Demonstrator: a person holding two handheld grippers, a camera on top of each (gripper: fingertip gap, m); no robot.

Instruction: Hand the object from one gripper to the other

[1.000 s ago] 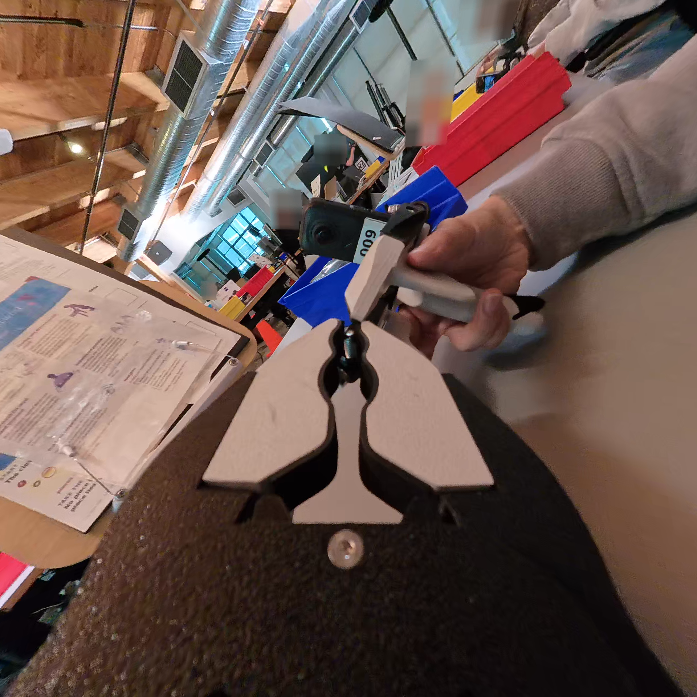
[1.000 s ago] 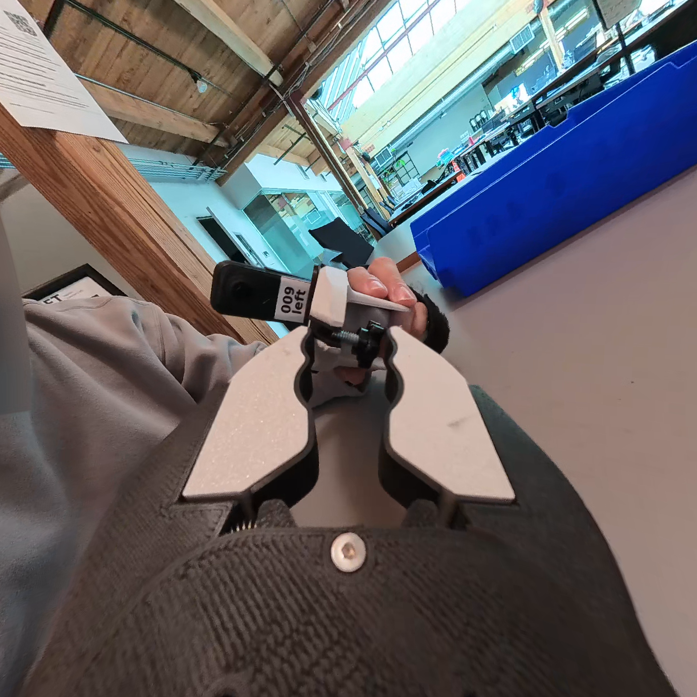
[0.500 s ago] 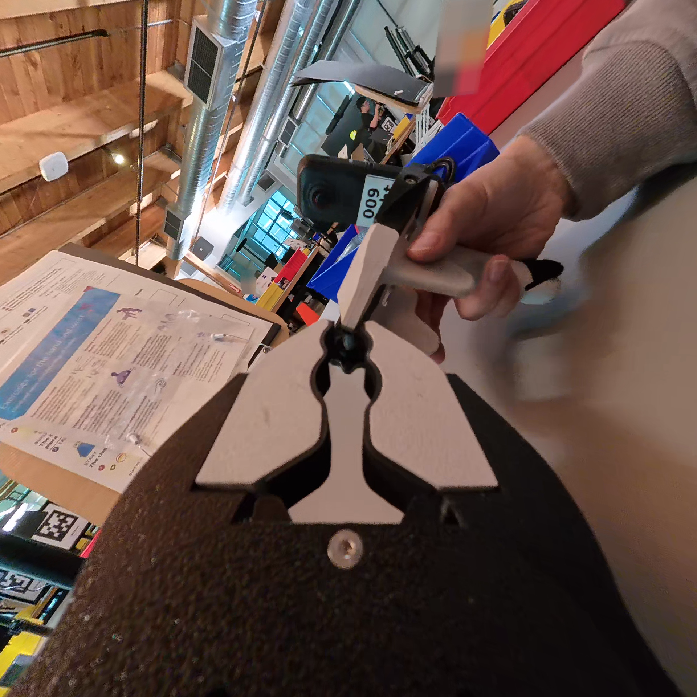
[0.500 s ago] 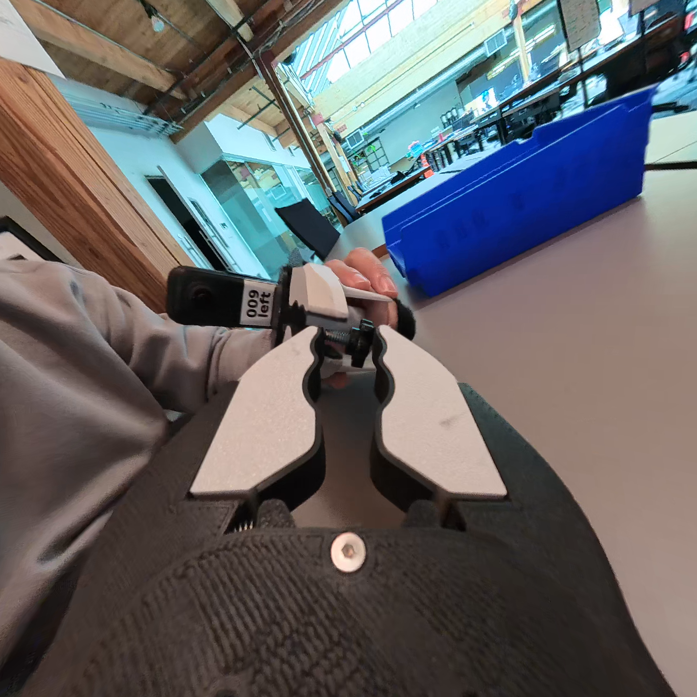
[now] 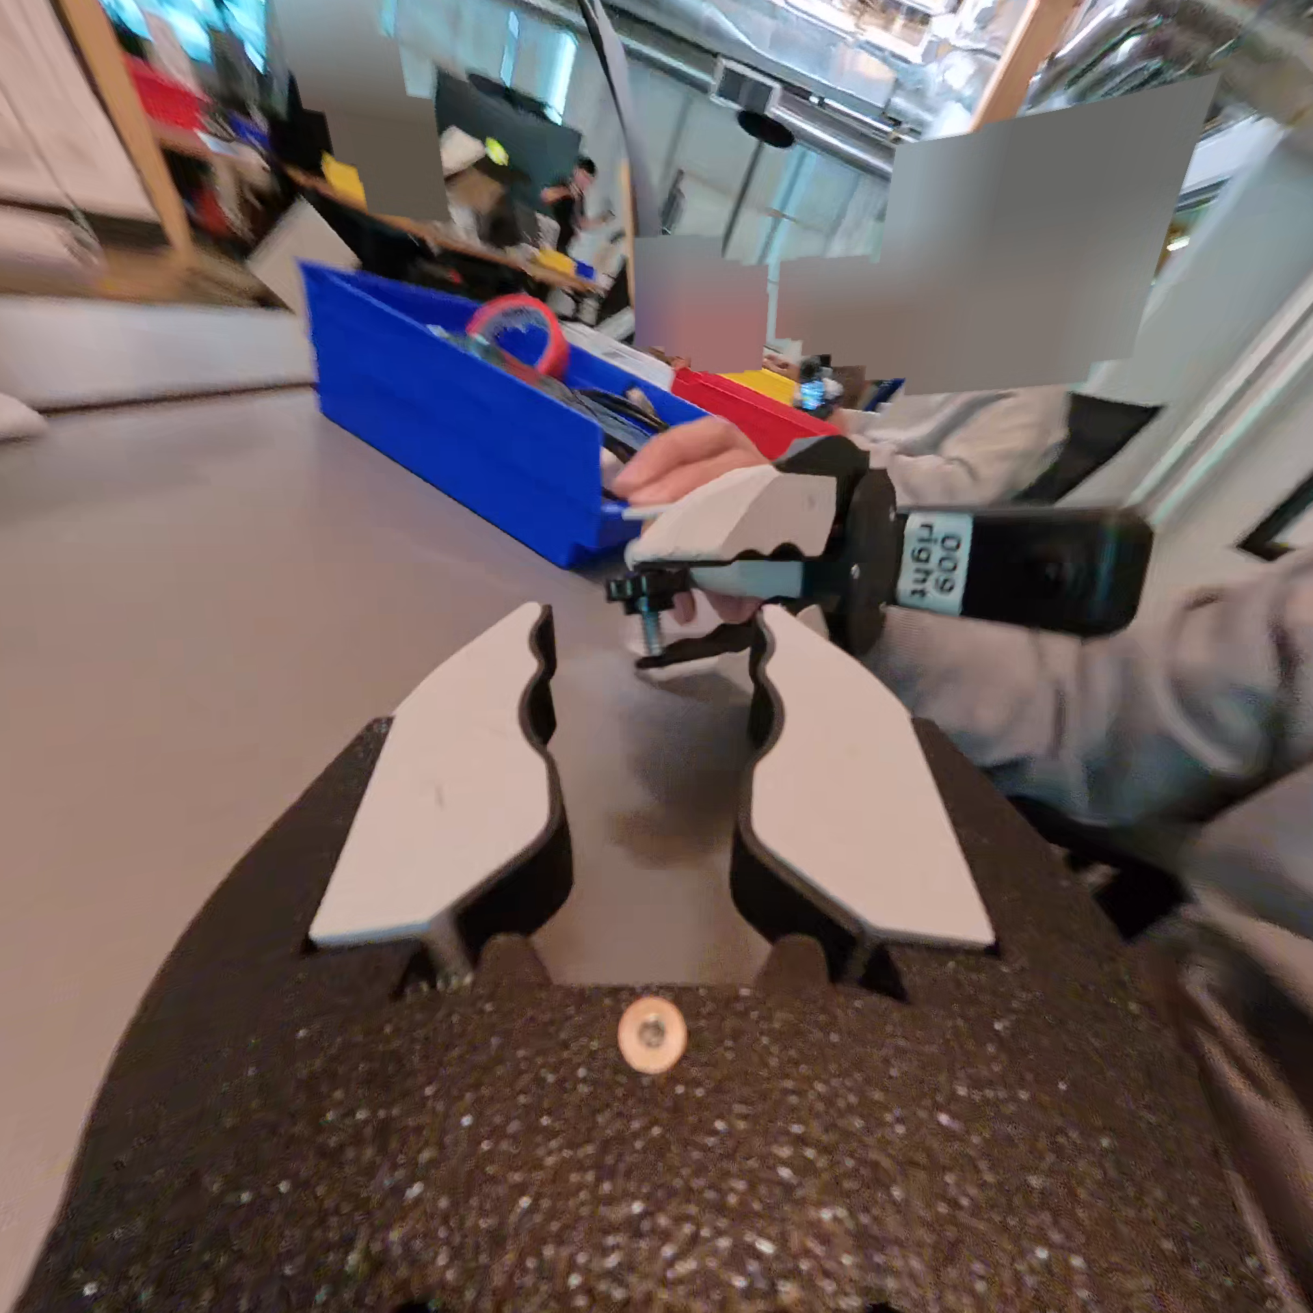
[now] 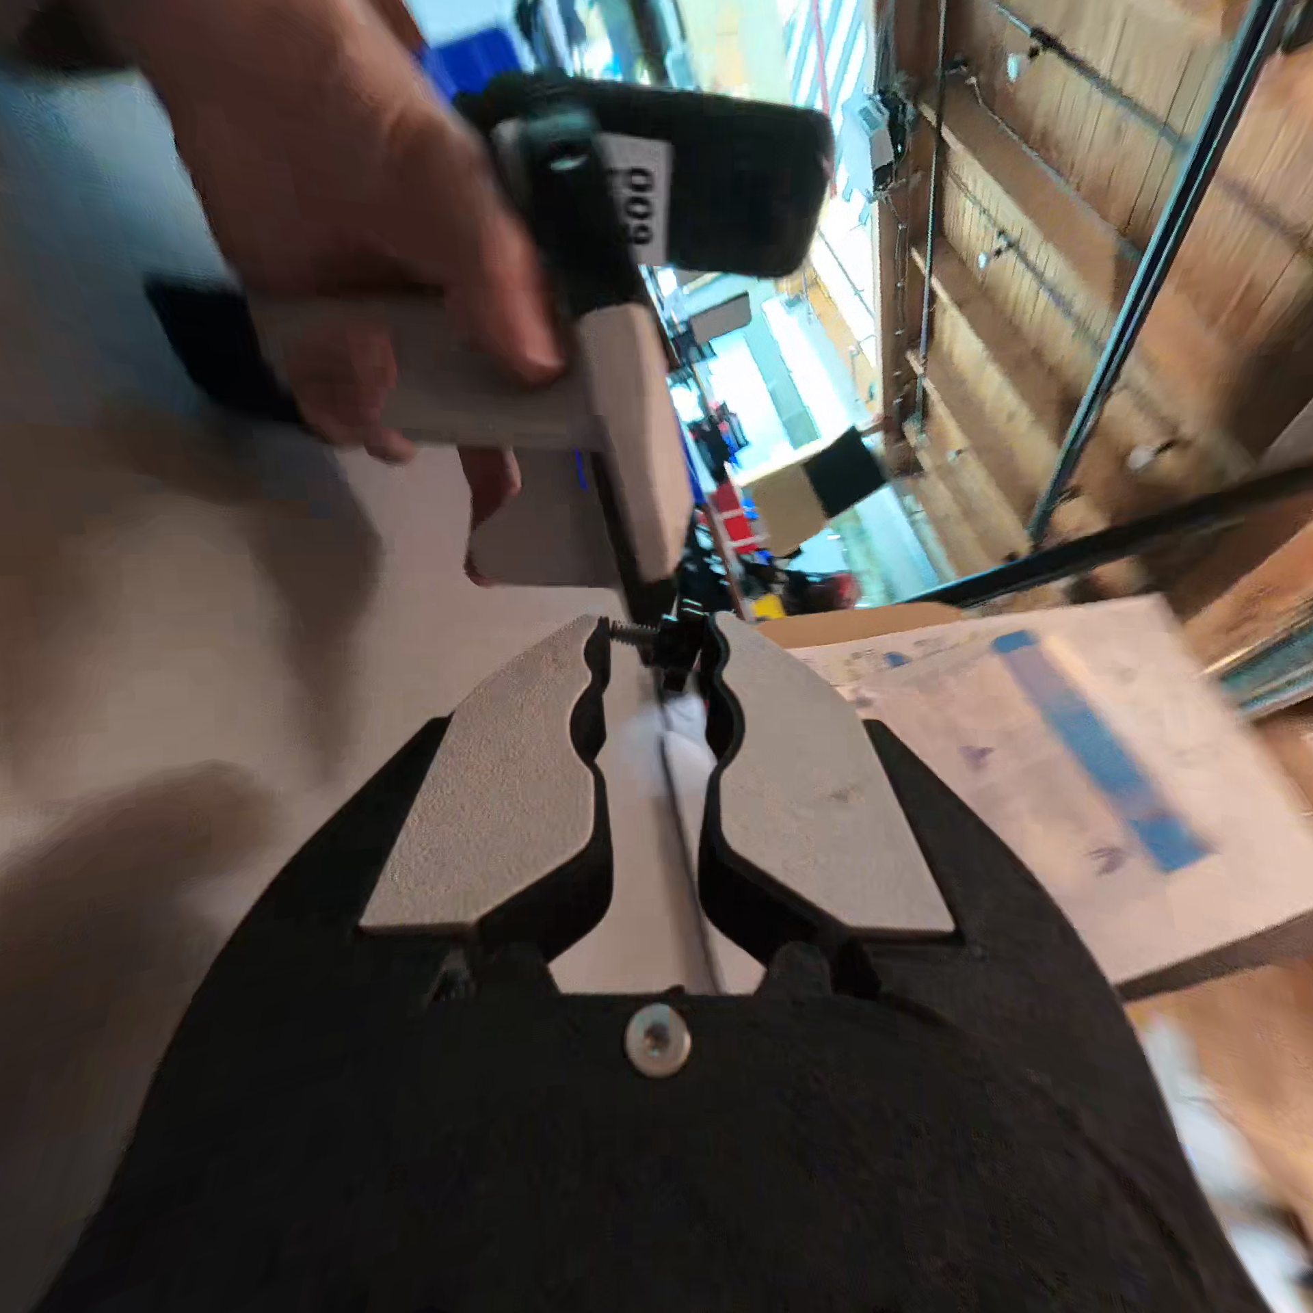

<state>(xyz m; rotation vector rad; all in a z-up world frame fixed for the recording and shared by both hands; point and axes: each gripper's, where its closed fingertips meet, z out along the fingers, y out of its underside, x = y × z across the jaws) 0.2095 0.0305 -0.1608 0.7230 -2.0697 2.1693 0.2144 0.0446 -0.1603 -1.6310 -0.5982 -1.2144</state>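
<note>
The object is a small black knob screw [image 6: 671, 639] with a bare threaded end. My right gripper [image 6: 655, 629] is shut on it at the fingertips. In the left wrist view the screw [image 5: 639, 593] sits between the right gripper's fingers [image 5: 732, 519], just above the grey table [image 5: 213, 568]. My left gripper [image 5: 650, 618] is open and empty, jaws wide apart, with the screw just beyond its tips. In the right wrist view one left finger [image 6: 632, 455] ends close above the screw. Both views are blurred.
A blue bin [image 5: 455, 433] holding a red tape roll [image 5: 519, 334] and cables stands behind the grippers, with a red bin [image 5: 746, 419] beyond it. A grey sleeve [image 5: 1066, 696] crosses on the right. A printed sheet on a board [image 6: 1066, 767] lies right of the right gripper.
My left gripper, shut on the screw before, has opened and let it go. My right gripper, open around it before, has shut on it. Both views have swung sharply.
</note>
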